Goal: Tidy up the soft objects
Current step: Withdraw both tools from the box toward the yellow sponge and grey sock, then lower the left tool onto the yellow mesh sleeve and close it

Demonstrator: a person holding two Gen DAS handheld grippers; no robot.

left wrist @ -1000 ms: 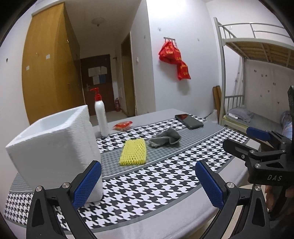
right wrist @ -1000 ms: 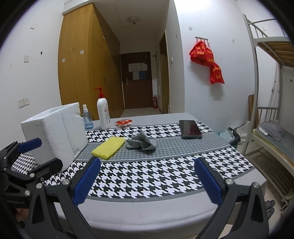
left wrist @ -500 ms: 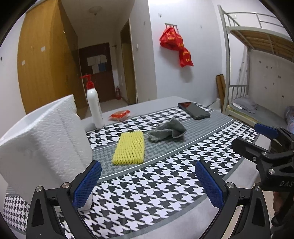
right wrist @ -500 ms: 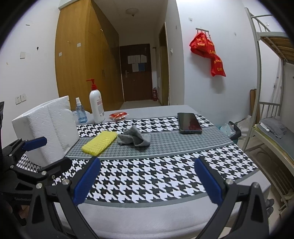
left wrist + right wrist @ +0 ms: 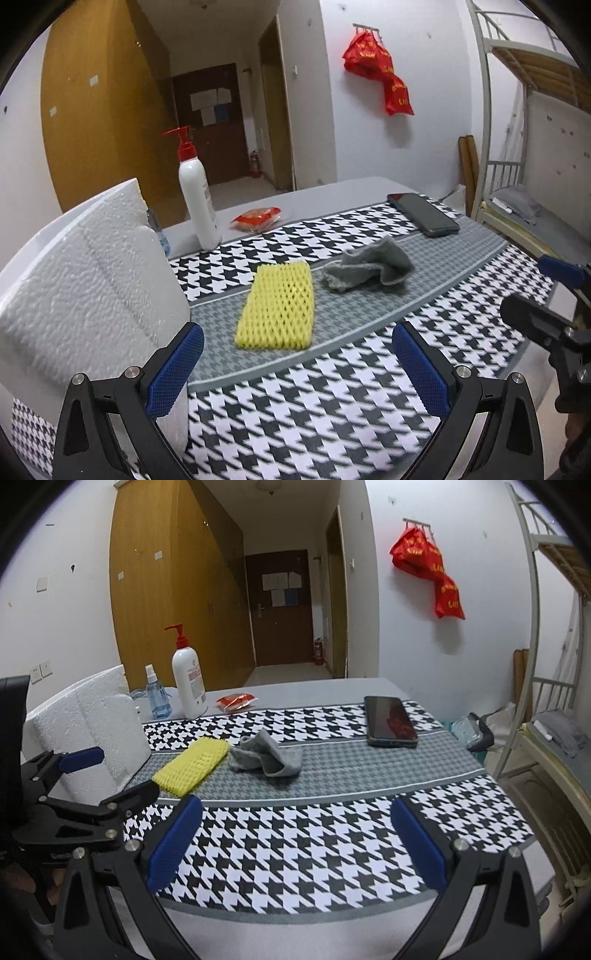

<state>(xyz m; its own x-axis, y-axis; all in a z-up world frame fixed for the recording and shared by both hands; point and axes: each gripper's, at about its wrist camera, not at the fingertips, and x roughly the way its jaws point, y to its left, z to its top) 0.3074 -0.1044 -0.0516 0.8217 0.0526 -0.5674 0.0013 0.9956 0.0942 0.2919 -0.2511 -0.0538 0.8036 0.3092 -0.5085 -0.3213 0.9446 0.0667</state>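
Observation:
A yellow foam net sleeve (image 5: 277, 308) (image 5: 193, 765) lies flat on the grey band of the table cloth. Just right of it sits a crumpled grey cloth (image 5: 368, 267) (image 5: 265, 754). A white foam box (image 5: 88, 295) (image 5: 86, 734) stands at the table's left end. My left gripper (image 5: 297, 363) is open and empty, a short way in front of the yellow sleeve, its left finger beside the box. My right gripper (image 5: 295, 840) is open and empty over the front houndstooth band, nearer than the grey cloth.
A white pump bottle (image 5: 194, 199) (image 5: 187, 679), a small blue spray bottle (image 5: 158, 696) and a red packet (image 5: 257, 218) (image 5: 236, 701) stand at the table's far side. A black phone (image 5: 424, 218) (image 5: 389, 722) lies far right. A bunk bed frame (image 5: 546, 686) stands right of the table.
Both grippers have advanced toward the table; the yellow sleeve and grey cloth now look larger and closer. The left view has swung so the white box sits further left. Both stay open.

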